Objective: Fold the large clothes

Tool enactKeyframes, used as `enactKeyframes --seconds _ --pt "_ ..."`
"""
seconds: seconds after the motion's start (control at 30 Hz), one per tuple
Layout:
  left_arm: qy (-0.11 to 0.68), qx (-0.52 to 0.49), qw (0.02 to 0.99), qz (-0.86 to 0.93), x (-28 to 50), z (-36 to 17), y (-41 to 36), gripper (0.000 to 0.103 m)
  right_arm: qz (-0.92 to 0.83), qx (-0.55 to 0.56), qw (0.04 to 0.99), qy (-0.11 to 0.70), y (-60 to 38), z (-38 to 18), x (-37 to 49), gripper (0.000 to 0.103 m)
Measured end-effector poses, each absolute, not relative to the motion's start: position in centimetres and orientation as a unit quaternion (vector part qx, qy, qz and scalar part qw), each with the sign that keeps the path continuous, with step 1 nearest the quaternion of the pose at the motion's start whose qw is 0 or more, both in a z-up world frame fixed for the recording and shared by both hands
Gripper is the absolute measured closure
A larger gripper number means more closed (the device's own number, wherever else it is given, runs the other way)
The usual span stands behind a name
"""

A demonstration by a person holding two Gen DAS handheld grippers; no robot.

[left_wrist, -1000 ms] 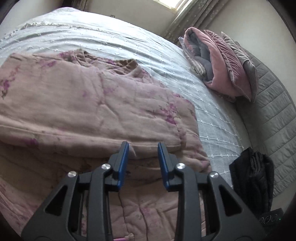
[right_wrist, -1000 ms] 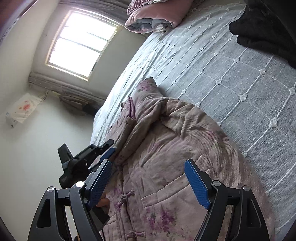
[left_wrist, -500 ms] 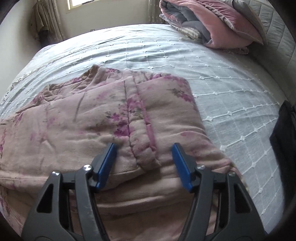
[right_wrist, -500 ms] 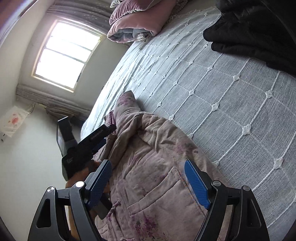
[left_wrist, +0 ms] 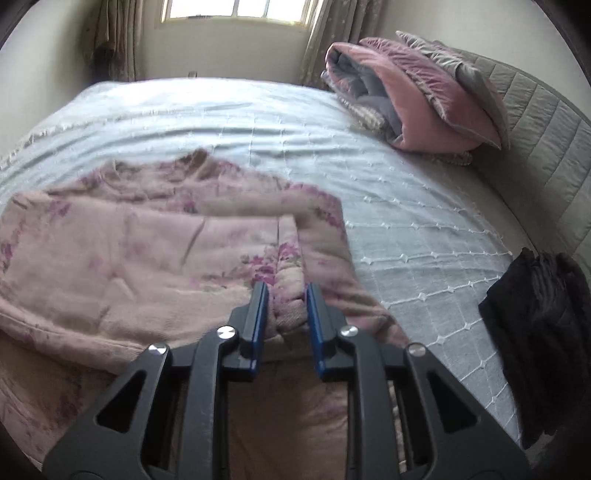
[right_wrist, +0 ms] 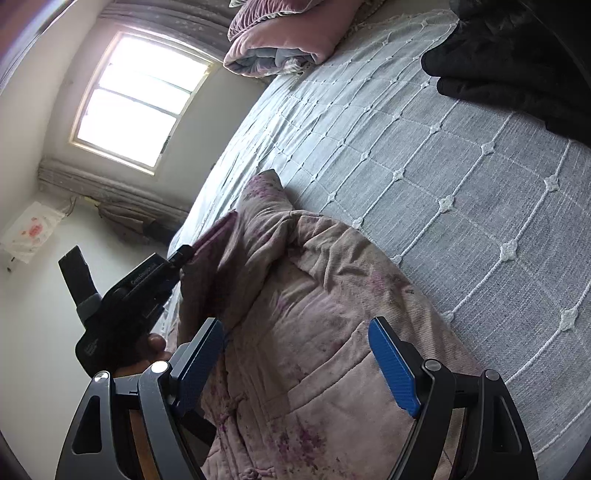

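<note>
A pink quilted jacket with purple floral print lies on the near left part of the bed, its long axis running from the left edge of the left wrist view across toward the middle, with the brownish collar opening turned toward the far window. Its fabric is soft and rumpled, faded pink with scattered purple flower clusters, and 1 layer is folded over another so that a straight hem edge crosses the lower left. At the centre, the left gripper has its 2 blue pads pressed against a raised ridge of the jacket's front placket, clamped onto that cloth. In the right wrist view the same gripper appears at the left, pinching a lifted purple-edged flap, and the jacket bunches into a peak toward the window. The right gripper hangs above the jacket with its jaws spread wide and nothing between them. Further right on the grey stitched bedspread sit a folded pink and grey quilt by the headboard and, well apart from the jacket, a pile of black clothing.
</note>
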State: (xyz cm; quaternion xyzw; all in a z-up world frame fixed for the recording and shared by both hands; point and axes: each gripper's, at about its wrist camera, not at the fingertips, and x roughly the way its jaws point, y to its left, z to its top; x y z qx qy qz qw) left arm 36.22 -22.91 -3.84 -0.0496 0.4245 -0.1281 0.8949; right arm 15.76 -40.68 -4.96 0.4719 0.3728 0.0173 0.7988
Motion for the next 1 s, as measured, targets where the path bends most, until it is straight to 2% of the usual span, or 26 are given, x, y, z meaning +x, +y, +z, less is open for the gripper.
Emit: enactKeyframes --seconds 0.13,0.23,0.3,0.37,0.43,0.57,0.73,0.8,0.87,1.0 --pt "0.468 -0.100 0.865 -0.153 37.2 -8.1 -21.9 0.078 0.018 0.460 0.797 0.391 -40.1 -5.5 16.2 0.021" --pt "0.454 -0.101 0.867 -0.181 35.5 -6.8 -21.5 0.077 0.026 0.453 0.795 0.402 -39.7 -5.6 16.6 0.021" --pt "0.459 -0.111 0.859 -0.198 34.6 -5.7 -20.8 0.067 0.029 0.448 0.799 0.400 -39.6 -5.4 16.6 0.021" --pt "0.459 -0.130 0.854 -0.206 33.5 -4.3 -19.4 0.062 0.029 0.443 0.802 0.399 -39.6 -5.4 16.6 0.021" --pt "0.456 -0.147 0.852 -0.210 32.3 -2.8 -17.3 0.061 0.027 0.444 0.800 0.402 -39.6 -5.6 16.6 0.021" --pt "0.449 -0.170 0.859 -0.176 28.5 -0.1 -9.9 0.048 0.029 0.448 0.795 0.408 -39.8 -5.8 16.6 0.021" --pt "0.397 -0.236 0.884 -0.071 21.9 1.9 3.0 0.048 0.030 0.434 0.800 0.414 -39.3 -5.7 16.8 0.021" --pt "0.399 -0.226 0.888 -0.014 19.4 1.4 6.9 0.038 0.030 0.426 0.801 0.420 -38.9 -5.7 17.0 0.021" --pt "0.413 -0.210 0.886 0.026 17.7 0.4 9.6 0.033 0.031 0.417 0.804 0.422 -38.6 -5.6 17.1 0.021" --pt "0.437 -0.217 0.871 0.060 14.4 -2.2 13.7 0.032 0.020 0.385 0.823 0.417 -38.0 -4.8 17.0 0.021"
